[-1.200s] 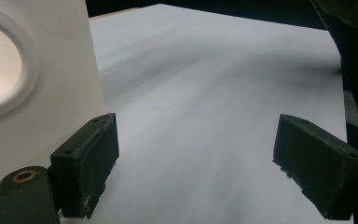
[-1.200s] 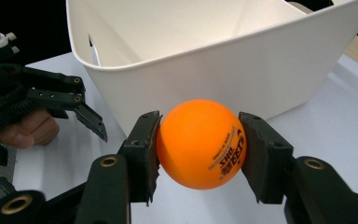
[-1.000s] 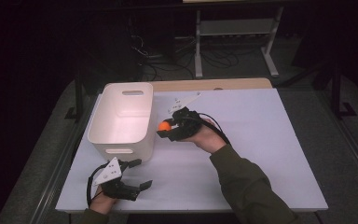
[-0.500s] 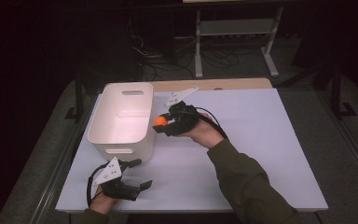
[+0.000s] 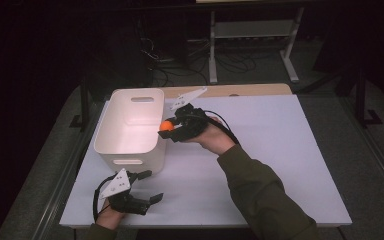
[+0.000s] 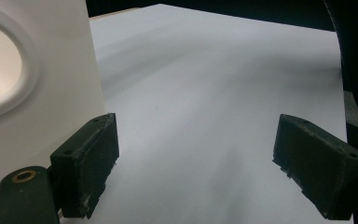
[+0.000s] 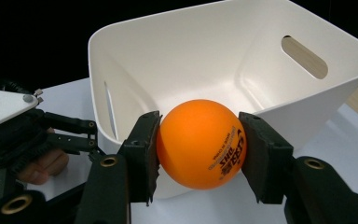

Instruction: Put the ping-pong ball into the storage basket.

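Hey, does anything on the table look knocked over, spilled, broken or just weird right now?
Nothing stands out. The white bin sits upright and looks intact, with nothing visible inside. The right claw grips an orange ball squarely beside the bin's rim. The left claw is open over the bare white table.

Dim room, black surround from 9 through 3 o'clock in the high view. Lit from above: white table sheet [image 5: 280, 150] evenly bright, soft shadows only. Mild glare inside the white bin [image 5: 130, 131]. Left gripper view soft, bin wall overexposed at 9 o'clock. Right gripper view sharp on the orange ball [image 7: 200, 142], print legible; corners dark.
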`<state>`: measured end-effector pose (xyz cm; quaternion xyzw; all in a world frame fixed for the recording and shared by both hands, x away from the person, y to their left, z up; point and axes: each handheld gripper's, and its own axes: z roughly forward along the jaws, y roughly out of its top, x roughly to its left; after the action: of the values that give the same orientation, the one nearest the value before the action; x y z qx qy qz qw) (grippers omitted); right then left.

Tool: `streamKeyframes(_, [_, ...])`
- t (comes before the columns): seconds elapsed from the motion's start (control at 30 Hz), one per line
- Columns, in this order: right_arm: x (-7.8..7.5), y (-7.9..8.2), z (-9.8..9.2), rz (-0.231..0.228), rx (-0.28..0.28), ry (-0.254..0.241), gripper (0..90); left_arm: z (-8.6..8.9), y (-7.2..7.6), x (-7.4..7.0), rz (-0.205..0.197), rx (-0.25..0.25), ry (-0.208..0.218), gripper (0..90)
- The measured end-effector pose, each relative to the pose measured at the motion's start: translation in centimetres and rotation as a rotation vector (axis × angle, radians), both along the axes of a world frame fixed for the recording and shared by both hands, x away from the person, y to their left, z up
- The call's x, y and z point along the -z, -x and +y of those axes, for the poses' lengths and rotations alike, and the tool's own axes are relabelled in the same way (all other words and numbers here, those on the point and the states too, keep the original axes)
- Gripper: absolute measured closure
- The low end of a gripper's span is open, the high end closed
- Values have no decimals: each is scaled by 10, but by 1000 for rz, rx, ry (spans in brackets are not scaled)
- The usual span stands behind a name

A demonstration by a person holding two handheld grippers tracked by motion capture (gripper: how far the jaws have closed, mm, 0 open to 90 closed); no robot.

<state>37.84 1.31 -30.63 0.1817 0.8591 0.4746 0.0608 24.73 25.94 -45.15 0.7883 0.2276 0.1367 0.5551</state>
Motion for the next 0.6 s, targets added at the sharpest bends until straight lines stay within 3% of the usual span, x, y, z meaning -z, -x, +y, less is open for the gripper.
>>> streamKeyframes(0.6, [-12, -8, 21, -7, -14, -4, 494, 0, 0, 0, -1, 0, 3, 140])
